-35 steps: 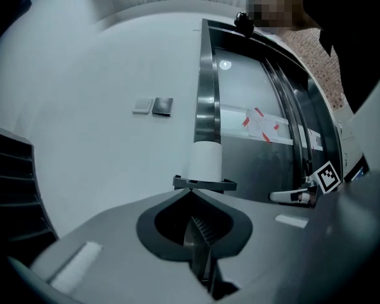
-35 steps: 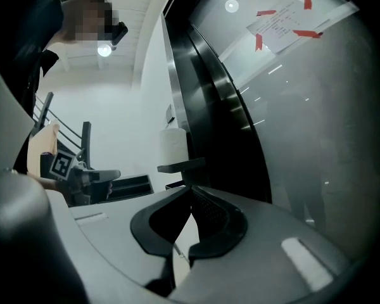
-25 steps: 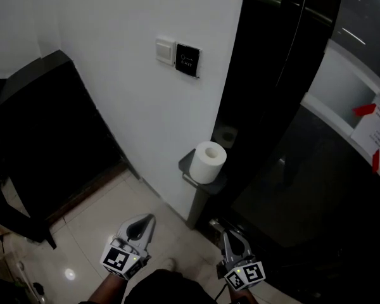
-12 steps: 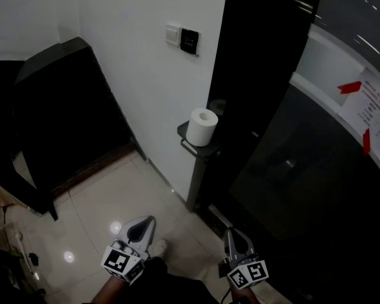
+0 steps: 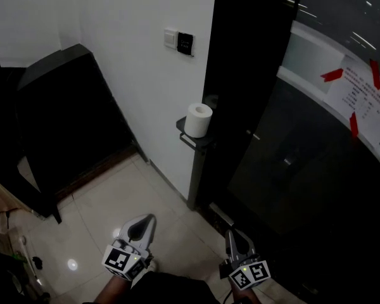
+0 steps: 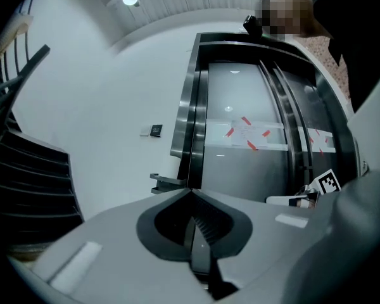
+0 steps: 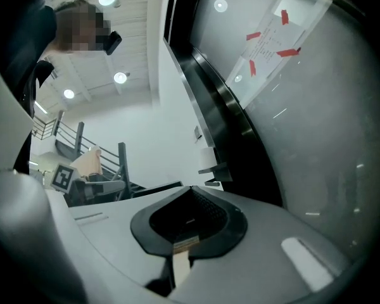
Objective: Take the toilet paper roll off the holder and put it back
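A white toilet paper roll (image 5: 198, 120) stands upright on a dark holder shelf (image 5: 187, 137) fixed where the white wall meets the black glass. Both grippers are low in the head view, well short of it and apart from it. My left gripper (image 5: 151, 217) is shut and holds nothing; its tips meet in the left gripper view (image 6: 191, 190), with the holder (image 6: 166, 183) far ahead. My right gripper (image 5: 228, 234) is also shut and holds nothing. The right gripper view shows its closed tips (image 7: 191, 187) and, small beyond them, the roll (image 7: 208, 156).
A white switch (image 5: 171, 38) and a black card panel (image 5: 185, 42) sit on the wall above the roll. Curved dark glass with a taped paper notice (image 5: 358, 88) fills the right. A black panel (image 5: 63, 119) stands at the left. Pale floor tiles (image 5: 107, 214) lie below.
The roll and holder have shrunk and slid up in the head view as both grippers drew back from them. Both grippers stayed shut.
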Motion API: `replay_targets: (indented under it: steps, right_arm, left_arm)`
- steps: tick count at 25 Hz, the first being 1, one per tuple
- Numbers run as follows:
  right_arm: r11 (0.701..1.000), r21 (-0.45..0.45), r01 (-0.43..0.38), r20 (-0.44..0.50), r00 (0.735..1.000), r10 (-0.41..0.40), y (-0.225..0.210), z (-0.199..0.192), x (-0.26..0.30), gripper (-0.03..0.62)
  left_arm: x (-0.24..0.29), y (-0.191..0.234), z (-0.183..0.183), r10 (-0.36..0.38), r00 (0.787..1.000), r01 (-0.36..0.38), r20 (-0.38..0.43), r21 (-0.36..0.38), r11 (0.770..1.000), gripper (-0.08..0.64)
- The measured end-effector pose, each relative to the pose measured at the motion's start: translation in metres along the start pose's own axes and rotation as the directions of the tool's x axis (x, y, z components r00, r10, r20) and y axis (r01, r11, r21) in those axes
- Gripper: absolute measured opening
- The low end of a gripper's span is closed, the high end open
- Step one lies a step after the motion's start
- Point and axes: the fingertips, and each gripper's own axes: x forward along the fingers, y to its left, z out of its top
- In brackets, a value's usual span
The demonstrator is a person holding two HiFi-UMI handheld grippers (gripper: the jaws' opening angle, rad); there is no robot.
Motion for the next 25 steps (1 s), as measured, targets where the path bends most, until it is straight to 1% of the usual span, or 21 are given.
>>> replay_targets:
  steps: [2, 4, 7, 10, 14, 18, 21, 25]
  right_arm:
    - [0.999, -0.015, 0.031, 0.022, 0.999, -0.031, -0.001, 0.007, -0.002, 0.014]
    - [0.997, -0.026, 0.068, 0.044, 0.997, -0.067, 0.001, 0.014, -0.005, 0.012]
    - [0.994, -0.051, 0.097, 0.074, 0.993, -0.093, 0.01, 0.017, -0.002, 0.012]
    - [0.992, -0.074, 0.105, 0.062, 0.993, -0.1, 0.021, 0.011, 0.015, 0.012]
    - [0.99, -0.124, 0.07, 0.03, 0.997, -0.067, 0.04, 0.003, 0.032, 0.011]
    - [0.989, -0.124, 0.075, 0.03, 0.997, -0.072, 0.047, 0.001, 0.039, 0.011]
    - [0.989, -0.127, 0.076, 0.027, 0.997, -0.073, 0.05, 0.0, 0.04, 0.011]
    - [0.989, -0.119, 0.086, 0.018, 0.996, -0.084, 0.047, -0.003, 0.041, 0.011]
  left_arm:
    - [0.004, 0.0, 0.007, -0.027, 1.0, 0.027, 0.014, 0.009, 1.0, 0.002]
    - [0.004, -0.001, 0.013, -0.059, 0.998, 0.059, 0.01, 0.0, 0.998, 0.002]
    - [-0.006, 0.009, 0.016, -0.089, 0.996, 0.089, 0.003, -0.009, 0.996, 0.002]
    - [-0.013, 0.033, 0.008, -0.073, 0.997, 0.073, -0.008, 0.005, 0.997, 0.002]
    - [-0.02, 0.056, 0.016, -0.045, 0.999, 0.044, -0.011, -0.024, 0.999, 0.002]
    - [-0.025, 0.073, 0.015, -0.03, 1.0, 0.03, -0.005, -0.034, 0.999, 0.002]
    - [-0.026, 0.083, 0.011, -0.013, 1.0, 0.013, 0.003, -0.02, 1.0, 0.002]
    - [-0.022, 0.082, 0.012, -0.023, 1.0, 0.023, 0.001, -0.03, 0.999, 0.002]
